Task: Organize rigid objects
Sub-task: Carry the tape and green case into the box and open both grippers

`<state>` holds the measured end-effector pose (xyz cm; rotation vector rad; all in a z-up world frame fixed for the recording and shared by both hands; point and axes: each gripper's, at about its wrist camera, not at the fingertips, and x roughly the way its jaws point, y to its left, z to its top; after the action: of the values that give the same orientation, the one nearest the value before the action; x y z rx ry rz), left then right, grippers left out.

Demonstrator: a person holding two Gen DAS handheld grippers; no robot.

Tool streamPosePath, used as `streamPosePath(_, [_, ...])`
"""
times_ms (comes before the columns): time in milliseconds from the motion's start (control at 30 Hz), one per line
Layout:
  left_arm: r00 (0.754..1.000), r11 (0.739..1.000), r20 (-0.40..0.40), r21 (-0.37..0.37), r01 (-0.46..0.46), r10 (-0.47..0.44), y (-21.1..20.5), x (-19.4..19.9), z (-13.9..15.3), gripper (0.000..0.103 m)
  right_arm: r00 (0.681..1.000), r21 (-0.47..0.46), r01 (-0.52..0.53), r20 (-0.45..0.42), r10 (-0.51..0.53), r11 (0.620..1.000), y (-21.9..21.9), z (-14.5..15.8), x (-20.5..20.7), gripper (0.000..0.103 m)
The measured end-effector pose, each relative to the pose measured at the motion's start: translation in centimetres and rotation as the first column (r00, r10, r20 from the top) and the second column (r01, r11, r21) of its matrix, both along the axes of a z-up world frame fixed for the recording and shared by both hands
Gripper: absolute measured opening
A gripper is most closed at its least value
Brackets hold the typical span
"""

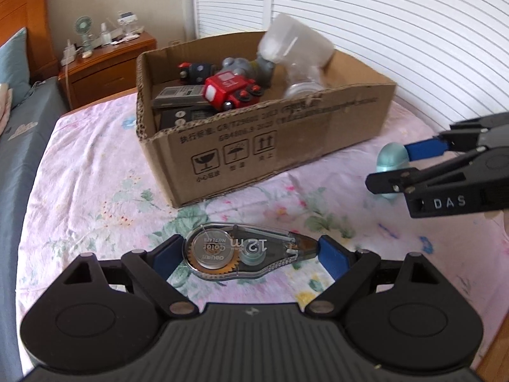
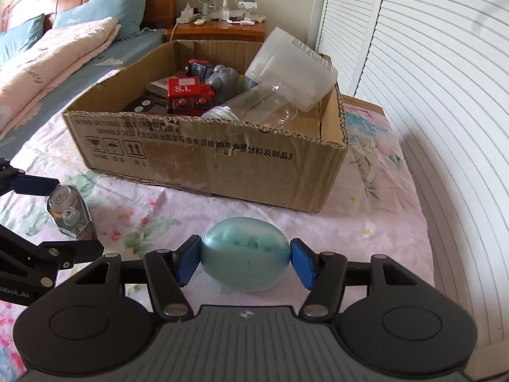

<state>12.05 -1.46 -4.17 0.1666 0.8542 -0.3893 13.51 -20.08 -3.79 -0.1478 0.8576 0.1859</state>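
Both fingers pinch — left gripper [image 1: 245, 251] on correction tape [image 1: 248, 250], right gripper [image 2: 243, 262] on teal egg-shaped case [image 2: 246, 253]; each should clear the cardboard box [image 2: 203, 162] wall before releasing.

Each camera rides on its own gripper, tilted down at the bed [image 1: 95, 172] from close by. Both face the cardboard box [image 1: 270, 146] and the nightstand [image 2: 219, 30] beyond it, the left view from further left, and each catches the other gripper at its edge.
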Motion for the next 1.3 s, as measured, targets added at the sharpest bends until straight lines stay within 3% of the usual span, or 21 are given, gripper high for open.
streamPosePath(367, [0.997,0.997,0.015,0.002,0.079,-0.079,0.1,-0.9,3.4,0.089,0.997,-0.031,-0.069,0.021,0.07,0.997,-0.4,2.9,-0.6,0.065])
streamPosePath(800, [0.992,0.993,0.047,-0.016,0.115,-0.114,0.1,-1.2,5.1,0.089,0.976,-0.107,-0.14,0.153,0.156,0.984,0.9,9.0,2.7,0.066])
streamPosePath(1067, [0.991,0.993,0.062,-0.022,0.12,-0.118,0.5,-1.1,5.7,0.089,0.985,-0.143,-0.132,0.093,0.146,0.981,1.4,7.4,7.0,0.066])
streamPosePath(1300, [0.991,0.993,0.066,-0.019,0.118,-0.117,0.5,-0.7,5.9,0.089,0.991,-0.128,-0.116,0.053,0.123,0.985,1.1,6.0,7.5,0.066])
